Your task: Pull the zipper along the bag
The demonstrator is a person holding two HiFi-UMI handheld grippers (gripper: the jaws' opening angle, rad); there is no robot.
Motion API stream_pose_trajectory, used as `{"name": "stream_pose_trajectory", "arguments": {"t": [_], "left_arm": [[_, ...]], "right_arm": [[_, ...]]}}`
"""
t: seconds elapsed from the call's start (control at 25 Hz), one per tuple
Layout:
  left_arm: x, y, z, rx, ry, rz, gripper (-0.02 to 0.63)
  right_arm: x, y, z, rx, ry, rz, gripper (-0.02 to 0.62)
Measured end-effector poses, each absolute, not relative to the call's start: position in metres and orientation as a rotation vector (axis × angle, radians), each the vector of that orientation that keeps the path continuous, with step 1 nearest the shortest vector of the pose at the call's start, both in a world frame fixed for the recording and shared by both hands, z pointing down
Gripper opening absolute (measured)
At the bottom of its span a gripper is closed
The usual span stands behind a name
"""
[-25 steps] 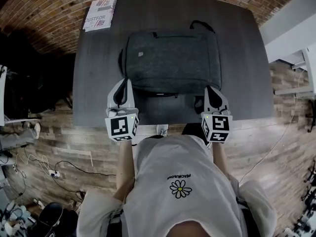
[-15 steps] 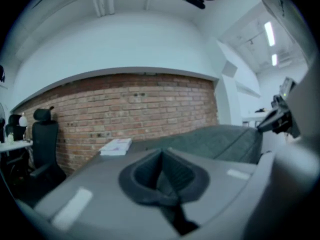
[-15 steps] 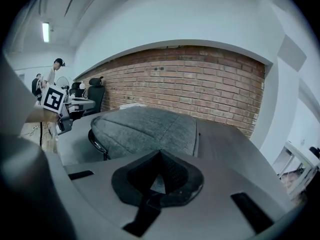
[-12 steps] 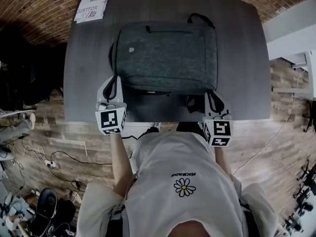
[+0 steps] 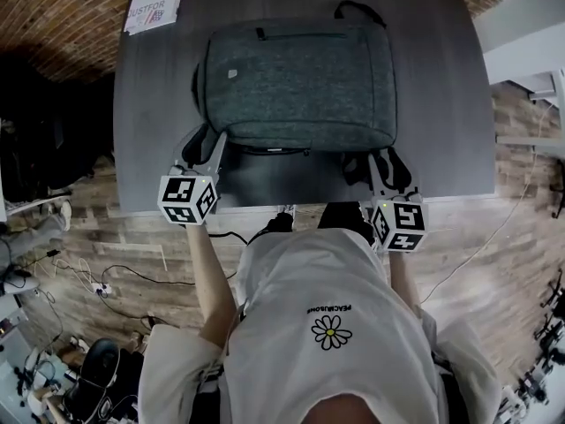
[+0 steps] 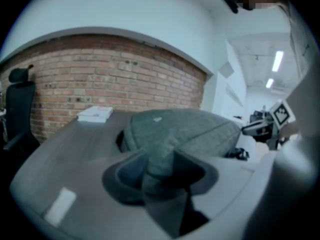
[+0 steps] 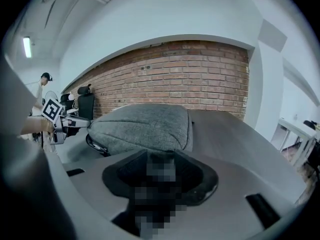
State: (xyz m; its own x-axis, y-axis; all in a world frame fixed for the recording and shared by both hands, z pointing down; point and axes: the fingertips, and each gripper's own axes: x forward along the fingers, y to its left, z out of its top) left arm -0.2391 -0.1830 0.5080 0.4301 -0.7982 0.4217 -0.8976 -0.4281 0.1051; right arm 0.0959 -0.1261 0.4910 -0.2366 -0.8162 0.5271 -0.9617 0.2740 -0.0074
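Note:
A grey backpack (image 5: 300,87) lies flat on the dark table (image 5: 441,104), with a zipper line along its near edge (image 5: 275,151). My left gripper (image 5: 201,148) is at the bag's near left corner. Its jaws have just been opening and now stand apart, and a black strap loop (image 5: 199,140) lies in the gap, not pinched. My right gripper (image 5: 385,164) is at the near right corner beside black strap ends (image 5: 356,168). Its jaws have also just been opening, with nothing gripped. The backpack (image 6: 185,131) fills the middle of the left gripper view, and the right gripper view looks along the backpack (image 7: 145,126).
A printed booklet (image 5: 154,3) lies at the table's far left corner. The table's near edge (image 5: 291,203) runs just behind both grippers. White furniture (image 5: 530,25) stands to the right, with cables on the wood floor (image 5: 53,281). An office chair (image 7: 85,101) and a brick wall stand beyond.
Both grippers went from shut to open. The left one sank towards the bag's near left corner. The right one shifted slightly outward and lower.

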Motion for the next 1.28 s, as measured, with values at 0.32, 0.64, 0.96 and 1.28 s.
{"name": "stream_pose_trajectory", "arguments": {"t": [0.32,0.64,0.96,1.28], "left_arm": [[-0.236,-0.185,0.518,2.329,-1.377,0.515,0.139],[-0.192,-0.173,0.527,2.346,-1.223,0.546,0.115],[-0.124,-0.159,0.528,2.340,-1.090,0.567,0.115],[-0.050,-0.162,0.530,2.363,-0.989,0.563,0.114]], "right_arm": [[0.095,-0.126,0.494,1.584,-2.085,0.416,0.141],[0.134,-0.173,0.499,1.654,-1.994,0.346,0.137],[0.181,-0.257,0.502,1.569,-1.990,0.216,0.124],[0.208,-0.335,0.508,1.561,-1.982,0.213,0.087]]}}
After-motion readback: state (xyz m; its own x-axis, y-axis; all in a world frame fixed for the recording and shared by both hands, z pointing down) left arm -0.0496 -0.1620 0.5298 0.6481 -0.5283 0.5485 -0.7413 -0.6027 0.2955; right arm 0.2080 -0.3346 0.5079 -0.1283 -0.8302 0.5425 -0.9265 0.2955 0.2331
